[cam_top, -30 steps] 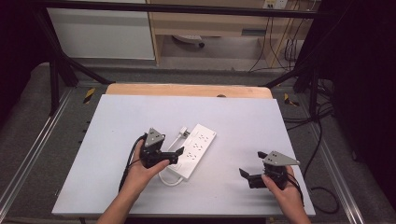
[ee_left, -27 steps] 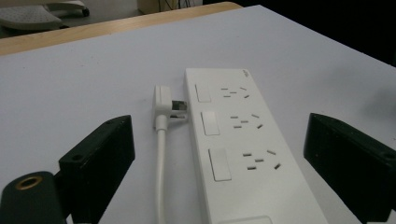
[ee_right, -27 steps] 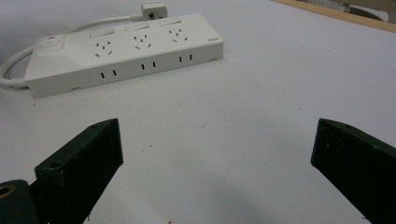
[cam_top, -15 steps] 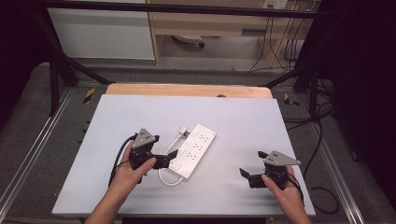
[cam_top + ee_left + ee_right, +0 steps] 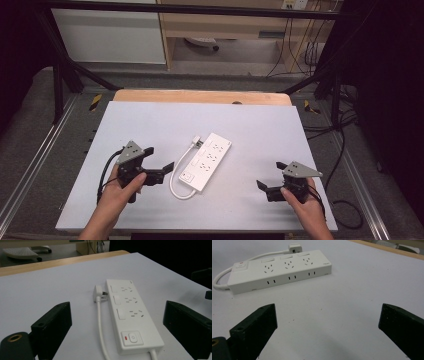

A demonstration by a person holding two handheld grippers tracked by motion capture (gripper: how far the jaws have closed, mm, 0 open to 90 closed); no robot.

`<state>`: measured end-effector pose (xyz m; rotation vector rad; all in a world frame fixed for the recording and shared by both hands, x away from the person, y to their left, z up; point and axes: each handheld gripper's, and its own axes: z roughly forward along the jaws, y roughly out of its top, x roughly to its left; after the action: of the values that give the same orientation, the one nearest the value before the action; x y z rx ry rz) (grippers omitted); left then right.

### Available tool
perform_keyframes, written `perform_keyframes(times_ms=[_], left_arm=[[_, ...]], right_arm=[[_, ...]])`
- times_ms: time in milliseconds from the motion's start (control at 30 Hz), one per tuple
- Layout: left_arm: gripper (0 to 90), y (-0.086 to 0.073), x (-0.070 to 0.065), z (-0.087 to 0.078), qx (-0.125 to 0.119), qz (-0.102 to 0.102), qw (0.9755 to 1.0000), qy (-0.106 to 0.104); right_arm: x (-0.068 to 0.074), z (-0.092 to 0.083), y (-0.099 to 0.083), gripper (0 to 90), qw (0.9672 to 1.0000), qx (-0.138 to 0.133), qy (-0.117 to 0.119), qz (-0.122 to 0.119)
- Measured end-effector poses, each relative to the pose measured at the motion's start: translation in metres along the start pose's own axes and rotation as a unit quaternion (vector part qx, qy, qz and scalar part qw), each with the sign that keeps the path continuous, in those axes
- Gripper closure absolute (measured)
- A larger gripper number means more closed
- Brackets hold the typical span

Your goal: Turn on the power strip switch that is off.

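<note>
Power strip (image 5: pixel 205 161): flat on table (image 5: pixel 260 130), cord looped alongside.
Left gripper (image 5: pixel 161 165): jaws apart, just beside strip.
Right gripper (image 5: pixel 270 180): jaws apart, well clear.

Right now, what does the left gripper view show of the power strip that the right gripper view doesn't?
The left gripper view looks along the power strip from its switch end, with the plug lying beside its far end and the cable running alongside it. The right gripper view sees the strip's long side wall with its slot pairs, and the cable looping off the switch end. Both show the white strip lying flat on the table, three outlets, the power button, and open jaws holding nothing.
</note>
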<state>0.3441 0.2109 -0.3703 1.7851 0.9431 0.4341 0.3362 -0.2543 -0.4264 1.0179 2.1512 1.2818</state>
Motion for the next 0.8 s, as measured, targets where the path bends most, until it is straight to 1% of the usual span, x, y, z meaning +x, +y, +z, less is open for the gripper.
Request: perform_keyframes(times_ms=[133, 200, 233, 267, 367, 467, 600, 667, 700, 733, 800], left_arm=[[8.5, -0.008, 0.007, -0.017, -0.009, -0.002, 0.9999, 0.007], [8.3, -0.01, 0.009, -0.025, -0.014, -0.003, 0.9998, 0.017], [8.4, -0.012, 0.01, -0.029, -0.017, -0.005, 0.9997, 0.016], [8.3, -0.013, 0.011, -0.032, -0.02, -0.006, 0.9996, 0.019], [7.9, -0.019, 0.014, -0.041, -0.024, -0.013, 0.9994, 0.022], [8.3, -0.027, 0.017, -0.047, -0.024, -0.008, 0.9992, 0.031], [8.5, -0.037, 0.018, -0.052, -0.021, -0.006, 0.9991, 0.035], [8.5, -0.042, 0.019, -0.054, -0.016, -0.003, 0.9989, 0.044], [8.5, -0.047, 0.02, -0.054, -0.008, 0.006, 0.9988, 0.049], [8.4, -0.052, 0.021, -0.054, -0.001, 0.01, 0.9988, 0.048], [8.4, -0.061, 0.023, -0.052, 0.015, 0.011, 0.9987, 0.049]], right_arm=[[-0.001, 0.0, 0.0, 2.4, 1.0, 0.0, -0.002, -0.001], [-0.001, 0.0, 0.0, 2.4, 1.0, 0.001, -0.002, 0.0], [0.0, 0.0, 0.0, 2.4, 1.0, 0.001, -0.001, -0.001], [0.0, 0.0, 0.0, 2.4, 1.0, 0.001, -0.001, -0.001], [0.0, 0.0, 0.0, 2.4, 1.0, 0.0, -0.001, -0.002], [-0.001, 0.0, 0.0, 2.4, 1.0, 0.0, -0.002, 0.001], [-0.002, 0.0, 0.0, 2.4, 1.0, 0.0, -0.004, 0.001], [-0.001, 0.0, -0.001, 2.4, 1.0, 0.001, -0.004, 0.003], [-0.001, 0.0, -0.001, 2.4, 1.0, 0.001, -0.004, 0.004], [-0.001, 0.0, -0.001, 2.4, 1.0, 0.002, -0.004, 0.005], [-0.002, 0.001, -0.002, 2.4, 1.0, 0.004, -0.007, 0.005]])
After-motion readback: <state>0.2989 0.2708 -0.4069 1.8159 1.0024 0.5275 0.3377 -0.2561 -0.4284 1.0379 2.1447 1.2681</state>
